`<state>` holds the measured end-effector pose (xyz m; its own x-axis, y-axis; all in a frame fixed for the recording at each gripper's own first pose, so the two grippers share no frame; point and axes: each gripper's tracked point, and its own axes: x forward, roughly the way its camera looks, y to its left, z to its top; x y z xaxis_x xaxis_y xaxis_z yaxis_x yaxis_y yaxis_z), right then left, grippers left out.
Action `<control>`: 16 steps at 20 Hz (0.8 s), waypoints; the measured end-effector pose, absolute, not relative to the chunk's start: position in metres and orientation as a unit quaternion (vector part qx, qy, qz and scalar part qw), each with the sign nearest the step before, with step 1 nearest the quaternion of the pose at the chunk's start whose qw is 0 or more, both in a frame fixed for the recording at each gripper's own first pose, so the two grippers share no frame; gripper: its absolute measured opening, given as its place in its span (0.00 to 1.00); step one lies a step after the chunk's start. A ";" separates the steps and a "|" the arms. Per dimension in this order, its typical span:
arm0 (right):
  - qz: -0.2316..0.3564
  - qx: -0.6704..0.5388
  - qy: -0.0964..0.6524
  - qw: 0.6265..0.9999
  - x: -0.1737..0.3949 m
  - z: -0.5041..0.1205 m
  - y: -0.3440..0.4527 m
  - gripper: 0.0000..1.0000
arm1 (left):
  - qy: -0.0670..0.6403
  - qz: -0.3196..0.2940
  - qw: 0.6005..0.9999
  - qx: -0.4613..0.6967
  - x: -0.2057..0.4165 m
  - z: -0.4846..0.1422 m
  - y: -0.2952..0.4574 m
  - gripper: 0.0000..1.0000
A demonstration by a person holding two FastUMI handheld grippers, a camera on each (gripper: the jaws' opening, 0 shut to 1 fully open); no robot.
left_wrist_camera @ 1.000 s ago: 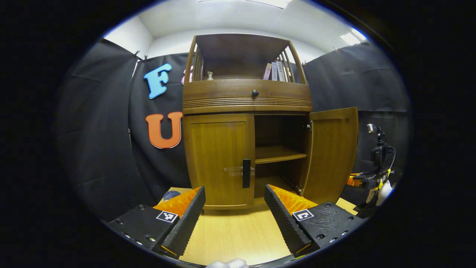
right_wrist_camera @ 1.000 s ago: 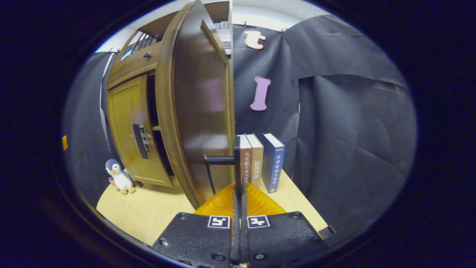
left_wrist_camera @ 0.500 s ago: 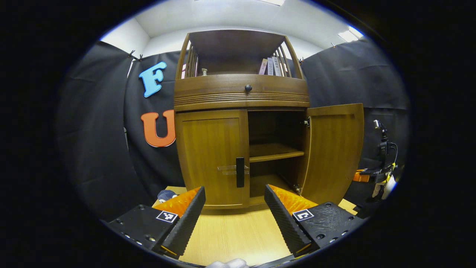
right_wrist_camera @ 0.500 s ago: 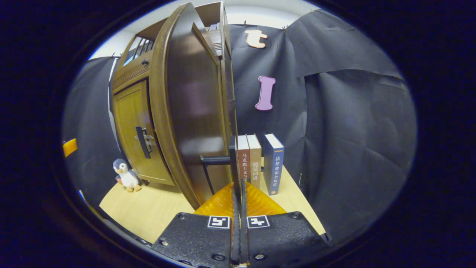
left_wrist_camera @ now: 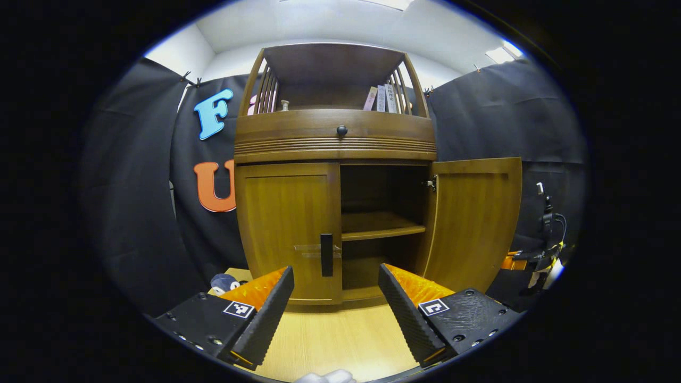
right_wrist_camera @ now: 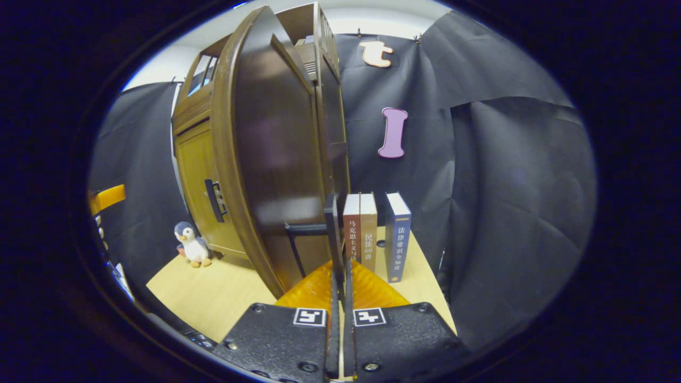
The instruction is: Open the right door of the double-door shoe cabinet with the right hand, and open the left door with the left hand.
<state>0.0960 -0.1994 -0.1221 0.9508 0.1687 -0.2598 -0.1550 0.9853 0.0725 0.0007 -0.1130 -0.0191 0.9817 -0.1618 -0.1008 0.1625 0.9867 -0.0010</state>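
The wooden shoe cabinet (left_wrist_camera: 335,143) faces me in the left gripper view. Its left door (left_wrist_camera: 284,223) is closed, with a black vertical handle (left_wrist_camera: 326,254) at its inner edge. My left gripper (left_wrist_camera: 335,298) is open just in front of that handle, apart from it. The right door (left_wrist_camera: 476,223) stands swung out wide, baring a shelf (left_wrist_camera: 380,226). In the right gripper view, my right gripper (right_wrist_camera: 339,276) is shut on the right door's black handle (right_wrist_camera: 331,229), beside the door's dark face (right_wrist_camera: 271,159). The left door (right_wrist_camera: 198,197) shows farther left.
Several upright books (right_wrist_camera: 375,231) stand on the wooden table (right_wrist_camera: 213,292) just right of the open door. A small penguin toy (right_wrist_camera: 192,249) sits by the cabinet's left foot. A dark object (left_wrist_camera: 223,281) lies by the cabinet's left side. Black cloth walls close in all round.
The right door has swung a little further open with my right gripper holding its handle. The cabinet has drifted left in the left gripper view; my left gripper stays open.
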 end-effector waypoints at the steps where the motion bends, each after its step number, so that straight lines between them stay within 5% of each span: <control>1: 0.081 0.026 0.132 0.988 0.094 -0.120 -0.203 0.08 | 0.049 -0.085 0.995 0.006 0.000 -0.018 -0.115 0.96; 4: 0.060 0.022 0.119 0.991 0.077 -0.109 -0.216 0.25 | 0.045 -0.089 0.995 0.012 0.000 -0.018 -0.115 0.96; 8: -0.027 -0.027 0.073 0.997 0.043 -0.065 -0.233 0.72 | 0.043 -0.089 0.995 0.007 0.000 -0.019 -0.105 0.96; 16: -0.079 0.057 0.015 0.995 -0.002 -0.002 -0.175 0.94 | 0.035 -0.072 0.997 0.008 0.012 -0.015 -0.060 0.96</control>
